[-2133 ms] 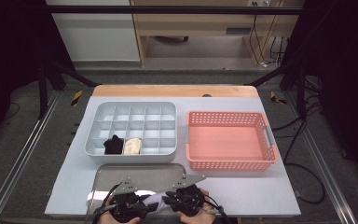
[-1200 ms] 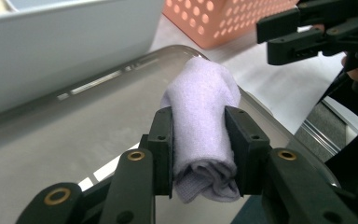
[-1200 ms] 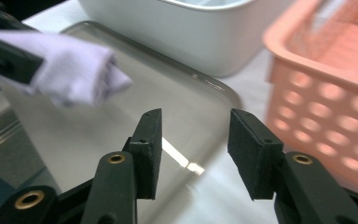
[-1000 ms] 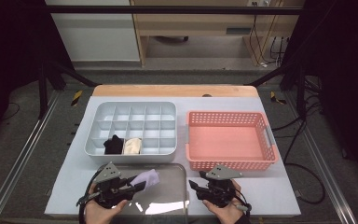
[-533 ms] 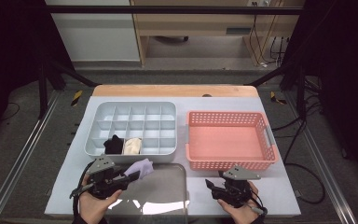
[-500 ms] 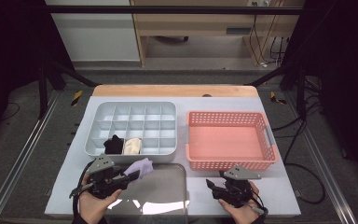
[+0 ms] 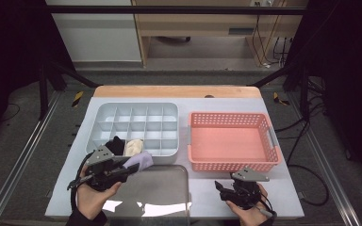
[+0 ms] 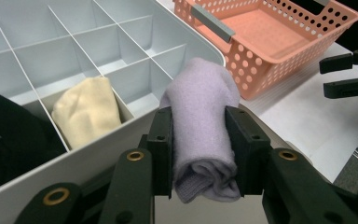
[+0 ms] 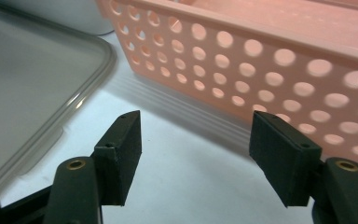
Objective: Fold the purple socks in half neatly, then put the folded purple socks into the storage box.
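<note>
left gripper [image 8: 199, 154]: clenching a rolled lilac sock [image 8: 204, 135] crosswise between both pads; the roll is sticking out past the fingertips towards the organiser, probably so that the free end can be going into a cell first

lilac sock: sitting in the air just over the near rim of the grey compartment tray [image 7: 104, 123], at its front row; not yet in any cell

why there: the front row is already holding a black sock [image 8: 9, 135] and a cream sock [image 8: 86, 112] in neighbouring cells; the lilac one is lining up with the free cell just beside the cream one, judging from the left gripper view

right gripper [image 9: 196, 154]: released; its jaws have just been opening, nothing is lying between them; it is sitting low over the table, just beside the front wall of the pink basket [image 9: 279, 60], well apart from the sock; probably parking clear of the drop

steel tray [image 7: 155, 197]: lying at the near table edge between the two hands

next move: judging the sock needs lowering into the free cell before the grip is letting go; risk is the roll catching a divider and unrolling
</note>
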Available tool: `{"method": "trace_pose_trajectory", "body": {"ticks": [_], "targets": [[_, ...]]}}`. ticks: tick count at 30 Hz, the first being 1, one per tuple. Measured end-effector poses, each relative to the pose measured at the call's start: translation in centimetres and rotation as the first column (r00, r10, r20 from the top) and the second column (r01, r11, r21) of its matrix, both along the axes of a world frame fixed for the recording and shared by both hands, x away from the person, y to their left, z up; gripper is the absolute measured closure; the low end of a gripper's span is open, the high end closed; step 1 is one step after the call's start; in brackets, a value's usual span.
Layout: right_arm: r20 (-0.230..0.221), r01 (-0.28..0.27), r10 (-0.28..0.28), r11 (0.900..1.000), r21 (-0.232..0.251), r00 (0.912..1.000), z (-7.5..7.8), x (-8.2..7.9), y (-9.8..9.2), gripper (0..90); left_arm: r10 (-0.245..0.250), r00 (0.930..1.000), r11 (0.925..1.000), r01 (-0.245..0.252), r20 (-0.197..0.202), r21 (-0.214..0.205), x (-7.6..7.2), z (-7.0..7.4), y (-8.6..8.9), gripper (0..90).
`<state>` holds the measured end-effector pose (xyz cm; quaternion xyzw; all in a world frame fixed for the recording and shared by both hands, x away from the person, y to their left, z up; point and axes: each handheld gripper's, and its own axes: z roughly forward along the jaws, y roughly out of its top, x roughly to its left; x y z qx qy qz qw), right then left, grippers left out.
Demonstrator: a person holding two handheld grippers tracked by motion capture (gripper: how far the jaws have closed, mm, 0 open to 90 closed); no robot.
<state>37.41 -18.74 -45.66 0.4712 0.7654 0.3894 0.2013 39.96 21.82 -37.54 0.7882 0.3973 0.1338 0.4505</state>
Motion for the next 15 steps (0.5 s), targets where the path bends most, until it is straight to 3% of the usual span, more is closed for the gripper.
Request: {"method": "trace_pose_trajectory", "body": {"ticks": [15], "targets": [[-0.012,0.007,-0.007,0.9999,-0.009,0.9999,-0.4,-0.3,-0.5,33.2,0.035,0.9994,0.9983,-0.035,-0.007,0.048,2.3,2.1,-0.4,63.3]]}}
